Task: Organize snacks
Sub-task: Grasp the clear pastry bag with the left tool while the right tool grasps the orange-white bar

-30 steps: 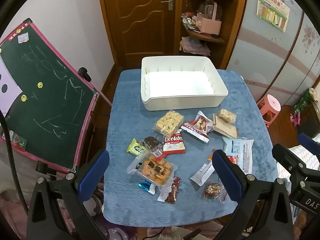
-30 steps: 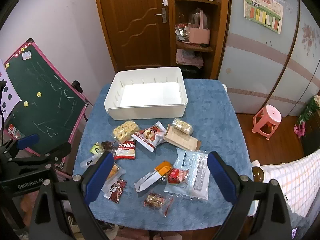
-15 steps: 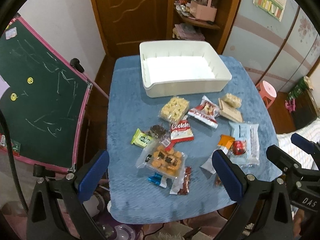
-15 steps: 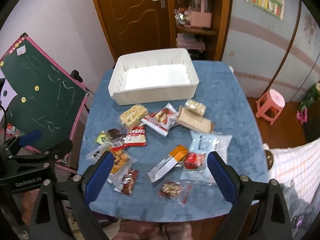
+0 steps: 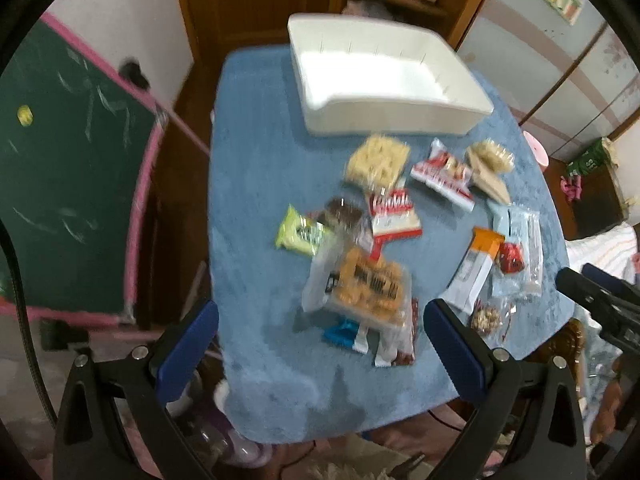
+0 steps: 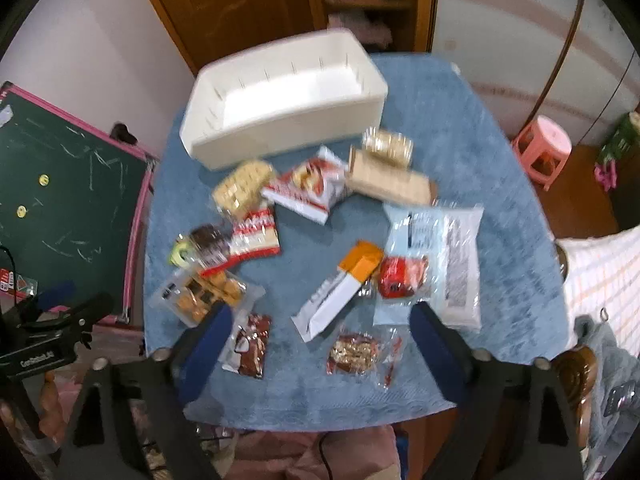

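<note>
Nothing sorted yet: white bin (image 6: 280, 108) at counter's far edge empty, snack packets (image 6: 304, 196) scattered; left gripper (image 5: 320, 344) open, right gripper (image 6: 320, 344) narrowing but gripping nothing.

Left gripper (image 5: 320, 332) fingers (image 5: 188, 344) spread wide above blue-covered desk (image 5: 256, 184), snack packets (image 5: 372, 284) scattered between and beyond them, empty white bin (image 5: 384, 116) farther ahead, chalkboard (image 5: 68, 152) off left.

snack packets (image 5: 372, 284) motion-blurred, labels unreadable
</note>
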### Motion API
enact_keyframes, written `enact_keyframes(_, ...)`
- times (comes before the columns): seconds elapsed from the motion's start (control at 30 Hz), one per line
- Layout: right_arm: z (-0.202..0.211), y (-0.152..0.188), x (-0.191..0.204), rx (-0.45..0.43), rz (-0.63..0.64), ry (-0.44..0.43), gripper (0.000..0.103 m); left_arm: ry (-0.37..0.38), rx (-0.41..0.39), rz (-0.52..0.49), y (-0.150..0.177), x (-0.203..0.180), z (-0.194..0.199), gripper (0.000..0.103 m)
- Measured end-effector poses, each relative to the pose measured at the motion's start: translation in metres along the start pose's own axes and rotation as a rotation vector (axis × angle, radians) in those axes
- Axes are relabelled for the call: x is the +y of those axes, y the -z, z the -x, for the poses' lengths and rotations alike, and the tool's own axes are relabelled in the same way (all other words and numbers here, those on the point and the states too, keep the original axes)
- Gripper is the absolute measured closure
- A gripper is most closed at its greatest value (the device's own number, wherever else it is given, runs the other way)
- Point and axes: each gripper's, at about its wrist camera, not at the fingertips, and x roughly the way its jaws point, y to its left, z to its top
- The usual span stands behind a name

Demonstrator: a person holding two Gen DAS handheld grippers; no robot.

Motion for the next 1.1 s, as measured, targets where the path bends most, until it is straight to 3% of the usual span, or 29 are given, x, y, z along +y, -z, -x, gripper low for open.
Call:
enact_keyframes(0.1,-0.034,-0.002,-0.007,0.085,-0.005,-0.016,0.021,0.075,0.078,0.057,0.007,0.011,-0.024,0.002)
enact_keyframes(0.27,-0.087,-0.004,-0.023,0.224,-0.072,-0.079,0.033,0.128,0.181,0.13,0.015,0.015,-0.065,0.004)
enact_keyframes(0.47,-0.133,-0.008,-0.034,0.308,-0.128,-0.111,0.037,0.235,0.294,0.254,0.015,0.012,-0.119,0.009)
enact_keyframes(0.53,-0.148,-0.008,-0.034,0.335,-0.144,-0.125,0.044,0.252,0.316,0.276,0.015,0.008,-0.131,0.01)
enact_keyframes(0.63,-0.168,-0.008,-0.031,0.377,-0.158,-0.149,0.056,0.282,0.337,0.306,0.015,0.002,-0.143,0.018)
enact_keyframes(0.73,-0.178,-0.006,-0.026,0.398,-0.161,-0.174,0.061,0.292,0.338,0.34,0.013,-0.003,-0.152,0.023)
enact_keyframes(0.8,-0.179,-0.006,-0.023,0.396,-0.154,-0.176,0.063,0.293,0.339,0.358,0.012,-0.005,-0.157,0.038)
enact_keyframes(0.93,-0.177,-0.005,-0.02,0.391,-0.135,-0.206,0.077,0.303,0.318,0.402,0.012,0.0,-0.158,0.042)
enact_keyframes(1.1,-0.166,-0.003,-0.013,0.38,-0.094,-0.234,0.081,0.31,0.283,0.414,0.012,0.006,-0.148,0.051)
